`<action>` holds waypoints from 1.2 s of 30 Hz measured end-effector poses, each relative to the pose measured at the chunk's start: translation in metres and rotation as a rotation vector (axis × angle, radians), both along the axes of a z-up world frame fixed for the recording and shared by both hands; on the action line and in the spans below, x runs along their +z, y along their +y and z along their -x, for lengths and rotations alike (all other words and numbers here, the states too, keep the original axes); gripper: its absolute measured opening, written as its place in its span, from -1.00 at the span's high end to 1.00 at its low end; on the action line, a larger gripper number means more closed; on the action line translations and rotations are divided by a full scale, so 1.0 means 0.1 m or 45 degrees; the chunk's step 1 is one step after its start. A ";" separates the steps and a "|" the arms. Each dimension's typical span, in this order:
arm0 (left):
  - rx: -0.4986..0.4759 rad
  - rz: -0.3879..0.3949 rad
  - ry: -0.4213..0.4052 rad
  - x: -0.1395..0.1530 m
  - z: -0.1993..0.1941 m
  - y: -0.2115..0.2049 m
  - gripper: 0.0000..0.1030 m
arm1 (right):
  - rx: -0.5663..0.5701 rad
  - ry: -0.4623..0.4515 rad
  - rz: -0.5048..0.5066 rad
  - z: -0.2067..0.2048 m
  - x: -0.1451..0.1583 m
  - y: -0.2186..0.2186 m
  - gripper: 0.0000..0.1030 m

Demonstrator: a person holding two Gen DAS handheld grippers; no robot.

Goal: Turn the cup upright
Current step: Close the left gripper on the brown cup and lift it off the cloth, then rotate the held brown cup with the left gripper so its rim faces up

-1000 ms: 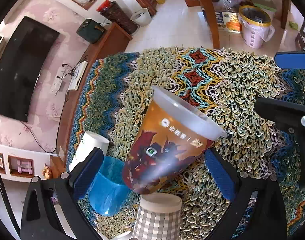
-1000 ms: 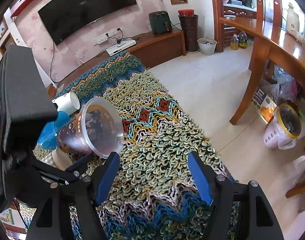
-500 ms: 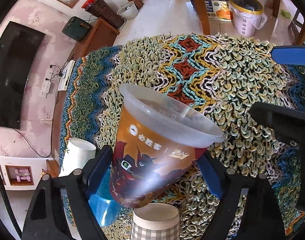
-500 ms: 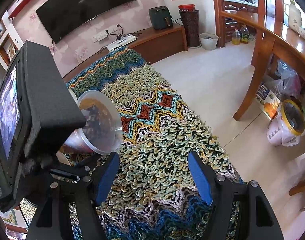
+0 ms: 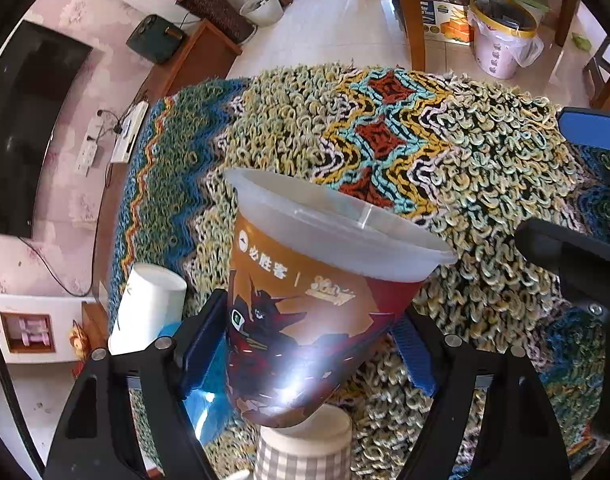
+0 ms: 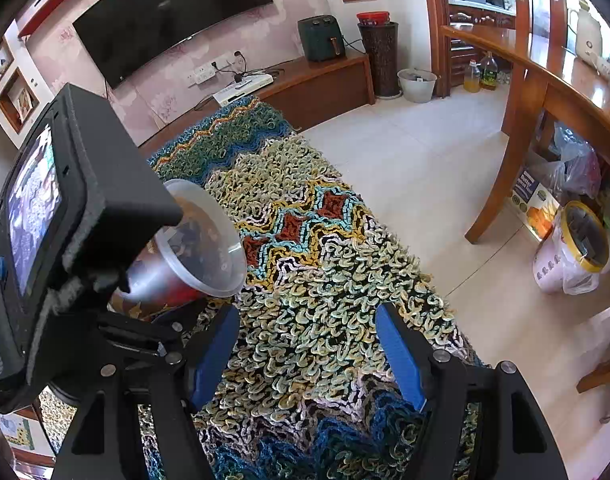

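My left gripper (image 5: 305, 344) is shut on a printed orange-and-red plastic cup (image 5: 305, 304) with a frosted rim. It holds the cup above the woven rug (image 5: 445, 152), nearly upright, mouth up and tilted toward the far right. The cup also shows in the right wrist view (image 6: 201, 248), mouth facing right, partly hidden behind the left gripper's body. My right gripper (image 6: 309, 356) is open and empty over the rug, to the right of the cup.
A white paper cup (image 5: 149, 308), a blue cup (image 5: 205, 396) and a grey checked cup (image 5: 305, 452) stand on the rug near my left gripper. The TV cabinet (image 6: 321, 80) lies beyond the rug. A wooden table (image 6: 545, 92) and a bin (image 6: 573, 248) are at the right.
The left gripper has rotated the printed cup from a strong tilt toward upright, and its mouth now faces more upward. The right gripper has stayed open and almost still.
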State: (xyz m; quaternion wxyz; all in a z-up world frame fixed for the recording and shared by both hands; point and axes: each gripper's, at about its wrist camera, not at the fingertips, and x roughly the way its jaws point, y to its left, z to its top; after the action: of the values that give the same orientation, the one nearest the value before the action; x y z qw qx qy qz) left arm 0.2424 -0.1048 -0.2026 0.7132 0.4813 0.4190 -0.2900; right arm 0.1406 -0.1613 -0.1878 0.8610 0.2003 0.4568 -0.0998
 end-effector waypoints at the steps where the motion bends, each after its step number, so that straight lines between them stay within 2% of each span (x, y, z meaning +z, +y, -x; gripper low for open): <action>1: 0.009 0.005 0.010 0.02 0.01 0.01 -0.56 | 0.001 -0.002 -0.001 0.00 0.01 0.00 -0.39; 10: 0.158 0.093 0.109 0.24 0.20 0.10 -0.52 | 0.010 -0.028 0.043 0.11 0.16 0.01 -0.39; 11: 0.162 0.165 0.084 0.28 0.22 0.12 -0.52 | 0.009 -0.036 0.053 0.13 0.20 0.01 -0.39; 13: 0.191 0.212 0.088 0.38 0.27 0.15 -0.52 | 0.009 -0.047 0.059 0.17 0.24 0.01 -0.39; 19: 0.257 0.318 0.039 0.65 0.34 0.26 -0.51 | 0.001 -0.093 0.063 0.32 0.41 0.00 -0.39; 22: 0.301 0.355 0.050 0.75 0.35 0.32 -0.51 | 0.007 -0.115 0.066 0.41 0.50 0.02 -0.39; 29: 0.486 0.459 0.214 0.88 0.45 0.62 -0.50 | 0.068 -0.127 0.080 0.55 0.64 0.15 -0.39; 36: 0.778 0.583 0.439 0.73 0.78 1.12 -0.50 | 0.216 -0.120 0.091 0.68 0.73 0.44 -0.39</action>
State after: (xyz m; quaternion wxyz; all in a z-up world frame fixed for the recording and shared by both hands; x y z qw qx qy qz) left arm 0.1640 0.0075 -0.1294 0.7744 0.1083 0.5805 -0.2271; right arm 0.0728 -0.1169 -0.1147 0.8935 0.1345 0.4271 -0.0333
